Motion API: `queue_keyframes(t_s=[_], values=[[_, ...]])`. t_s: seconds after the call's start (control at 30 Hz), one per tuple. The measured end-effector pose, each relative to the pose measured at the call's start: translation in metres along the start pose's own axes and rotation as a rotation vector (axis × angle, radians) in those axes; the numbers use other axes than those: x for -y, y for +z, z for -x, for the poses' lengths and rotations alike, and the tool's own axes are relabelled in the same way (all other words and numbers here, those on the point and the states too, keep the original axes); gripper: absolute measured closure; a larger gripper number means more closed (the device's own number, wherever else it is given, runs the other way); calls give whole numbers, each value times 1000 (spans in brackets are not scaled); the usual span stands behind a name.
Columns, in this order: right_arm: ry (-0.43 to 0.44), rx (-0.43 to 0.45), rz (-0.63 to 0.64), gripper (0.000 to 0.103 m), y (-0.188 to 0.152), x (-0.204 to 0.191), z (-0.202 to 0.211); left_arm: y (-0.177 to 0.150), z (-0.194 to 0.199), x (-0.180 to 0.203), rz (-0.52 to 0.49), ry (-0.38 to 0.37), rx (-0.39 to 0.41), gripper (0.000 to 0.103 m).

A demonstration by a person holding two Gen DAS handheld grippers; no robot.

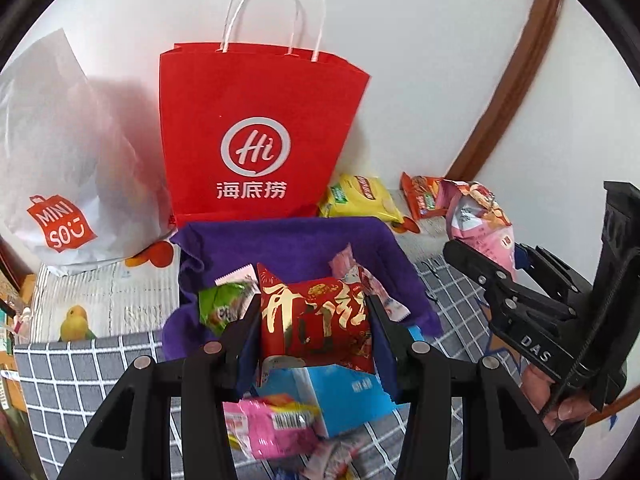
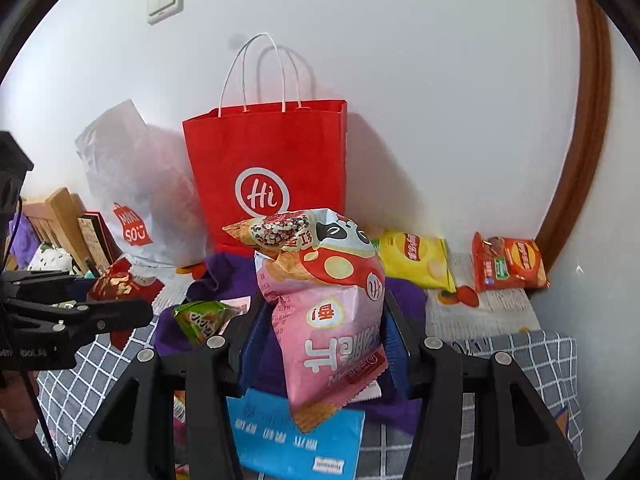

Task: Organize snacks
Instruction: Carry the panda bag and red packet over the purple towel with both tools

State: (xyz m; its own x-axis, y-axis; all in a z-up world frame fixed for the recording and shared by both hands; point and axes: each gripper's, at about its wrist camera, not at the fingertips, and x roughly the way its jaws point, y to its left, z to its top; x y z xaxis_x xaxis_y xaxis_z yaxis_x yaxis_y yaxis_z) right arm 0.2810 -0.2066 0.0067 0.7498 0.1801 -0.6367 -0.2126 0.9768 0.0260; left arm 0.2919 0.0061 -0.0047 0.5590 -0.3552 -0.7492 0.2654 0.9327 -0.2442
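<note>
Left gripper (image 1: 314, 320) clamped shut, fingers level; right gripper (image 2: 326, 320) likewise clamped, raised just beside it.

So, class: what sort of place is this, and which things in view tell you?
Probably a bedroom at home: a checked quilt, a wall light switch and a wooden headboard.

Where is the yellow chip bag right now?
In the right wrist view the yellow chip bag lies at the back right by the wall, between the red Hi paper bag and the orange chip bag.
</note>
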Motion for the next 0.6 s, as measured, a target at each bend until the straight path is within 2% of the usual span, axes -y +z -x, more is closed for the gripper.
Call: queue_keyframes(t_s=[0.27,0.6], values=[[23,-11,12,51,15,0,-31,17,-28,-19,19,15,-6,57],[40,-118,78,51,-1,-1,-91,17,-66,-54,48,41,-36,57]])
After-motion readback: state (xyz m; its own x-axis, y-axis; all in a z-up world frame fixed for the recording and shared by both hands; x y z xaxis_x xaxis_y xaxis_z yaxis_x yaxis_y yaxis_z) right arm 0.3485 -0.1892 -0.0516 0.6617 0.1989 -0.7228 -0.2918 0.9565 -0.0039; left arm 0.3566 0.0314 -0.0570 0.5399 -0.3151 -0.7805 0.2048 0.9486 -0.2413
